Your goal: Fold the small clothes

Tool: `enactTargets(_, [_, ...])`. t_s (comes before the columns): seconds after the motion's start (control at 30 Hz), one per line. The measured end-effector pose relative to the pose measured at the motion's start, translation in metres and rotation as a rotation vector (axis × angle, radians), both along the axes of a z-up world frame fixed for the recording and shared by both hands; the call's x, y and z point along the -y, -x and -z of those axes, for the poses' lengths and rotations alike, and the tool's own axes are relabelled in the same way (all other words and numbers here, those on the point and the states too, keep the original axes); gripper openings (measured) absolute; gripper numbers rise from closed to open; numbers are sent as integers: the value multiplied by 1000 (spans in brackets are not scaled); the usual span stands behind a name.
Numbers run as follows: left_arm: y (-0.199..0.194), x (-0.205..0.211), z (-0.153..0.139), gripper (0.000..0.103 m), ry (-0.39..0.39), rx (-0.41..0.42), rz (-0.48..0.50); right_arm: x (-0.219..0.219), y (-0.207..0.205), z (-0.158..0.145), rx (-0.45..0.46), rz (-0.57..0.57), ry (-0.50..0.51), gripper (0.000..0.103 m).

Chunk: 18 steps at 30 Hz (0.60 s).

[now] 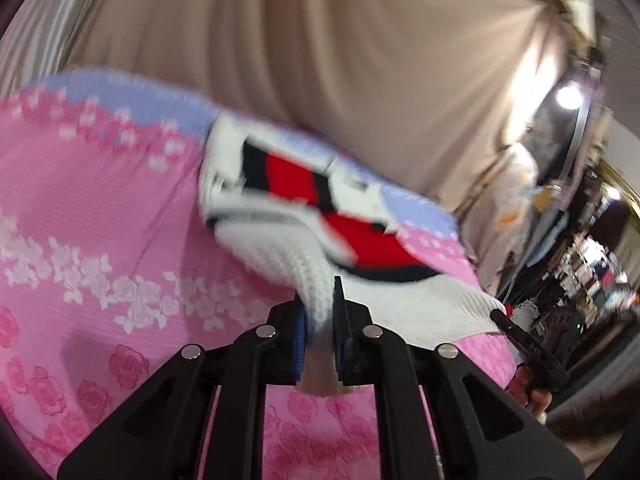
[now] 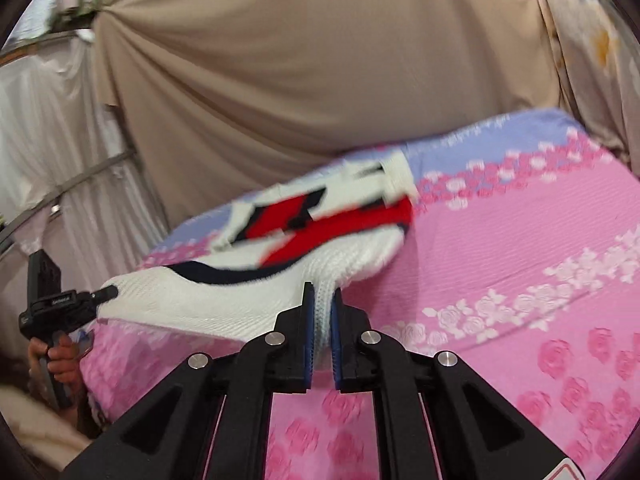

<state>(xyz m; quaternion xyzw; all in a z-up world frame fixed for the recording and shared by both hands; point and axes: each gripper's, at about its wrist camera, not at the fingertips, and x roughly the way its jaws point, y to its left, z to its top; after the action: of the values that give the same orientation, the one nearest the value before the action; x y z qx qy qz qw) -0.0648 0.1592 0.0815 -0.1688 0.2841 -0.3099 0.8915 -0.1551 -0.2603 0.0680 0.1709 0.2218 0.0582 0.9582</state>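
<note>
A white knit sweater [image 1: 280,248] with red and dark navy blocks hangs lifted and blurred above a bed with a pink rose-print sheet [image 1: 100,208]. My left gripper [image 1: 320,312] is shut on a bunched fold of its white hem. In the same view, my right gripper [image 1: 498,316] pinches the hem's far corner, with a hand below it. In the right wrist view, my right gripper [image 2: 322,308] is shut on the white hem of the sweater [image 2: 224,300]. There my left gripper [image 2: 108,292] clamps the other corner at the left. The sweater's far end trails towards the sheet [image 2: 520,240].
A beige curtain [image 2: 300,80] hangs behind the bed, with a lilac band of the sheet [image 2: 500,136] along the far edge. White drapes and metal rails [image 2: 60,140] stand at the left. Cluttered shelves [image 1: 592,272] and a bright lamp [image 1: 568,96] are at the right.
</note>
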Motion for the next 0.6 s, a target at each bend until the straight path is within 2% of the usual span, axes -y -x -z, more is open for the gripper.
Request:
enactTargets(0.07, [26, -5, -11, 10, 12, 78, 4, -2, 24, -17, 62, -37, -10, 6])
enactTargets(0.17, [38, -14, -34, 10, 92, 161, 3, -5, 41, -50, 211, -54, -2, 6])
enactTargets(0.23, [26, -15, -47, 10, 111, 180, -13, 1, 32, -61, 285, -67, -25, 6])
enactTargets(0.3, [-3, -13, -52, 10, 125, 166, -32, 16, 2, -63, 315, -56, -60, 5])
enactTargets(0.37, [-40, -6, -53, 11, 107, 143, -51, 34, -42, -57, 293, -31, -102, 5])
enactTargets(0.43, [-92, 9, -47, 11, 51, 91, -79, 54, -92, -47, 233, 3, -156, 5])
enactTargets(0.57, [-200, 41, -8, 11, -45, -74, -160, 82, -182, -18, 95, 95, -215, 5])
enactTargets(0.6, [-217, 46, 0, 11, -50, -96, -185, 87, -201, -11, 62, 124, -223, 5])
